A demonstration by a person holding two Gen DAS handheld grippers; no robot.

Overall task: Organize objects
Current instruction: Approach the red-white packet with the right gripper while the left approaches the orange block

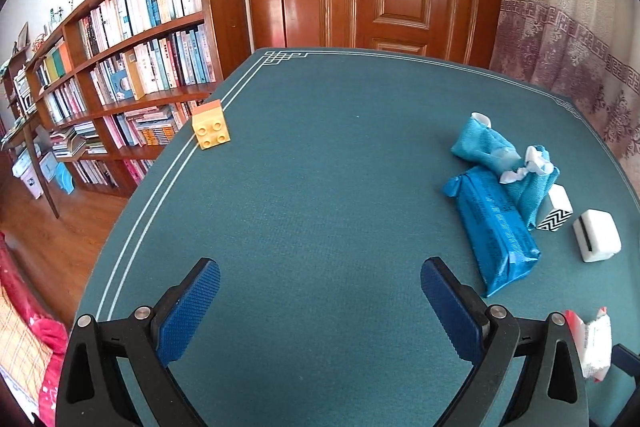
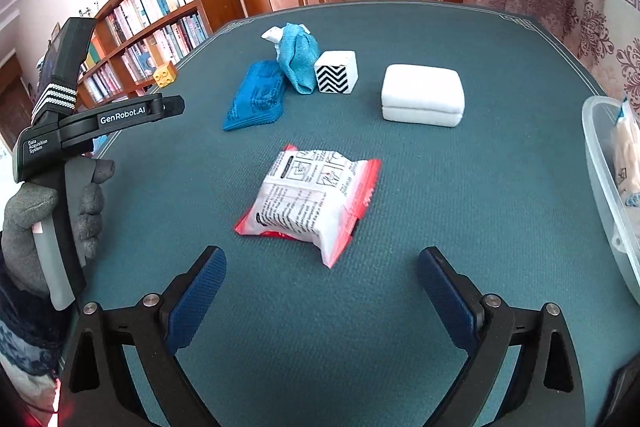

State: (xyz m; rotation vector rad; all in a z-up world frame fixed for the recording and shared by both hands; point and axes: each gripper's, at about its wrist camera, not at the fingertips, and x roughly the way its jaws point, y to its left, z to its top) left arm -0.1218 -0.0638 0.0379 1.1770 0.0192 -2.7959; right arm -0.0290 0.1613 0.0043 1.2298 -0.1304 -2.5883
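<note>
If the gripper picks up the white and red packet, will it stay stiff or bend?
The white and red packet looks like a puffy, crinkled film pouch, so it will probably dent and sag. Its glossy film may slip between the pads. It seems light for its size.

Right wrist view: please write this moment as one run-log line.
right gripper: open, empty | red-and-white packet: on table, just ahead | clear bin: right edge | left gripper: open, empty

Left gripper (image 2: 170, 106), far left: "GenRobot.AI" on its black arm; "Data Acquisition System" lower on the body. Other print unreadable.
</note>
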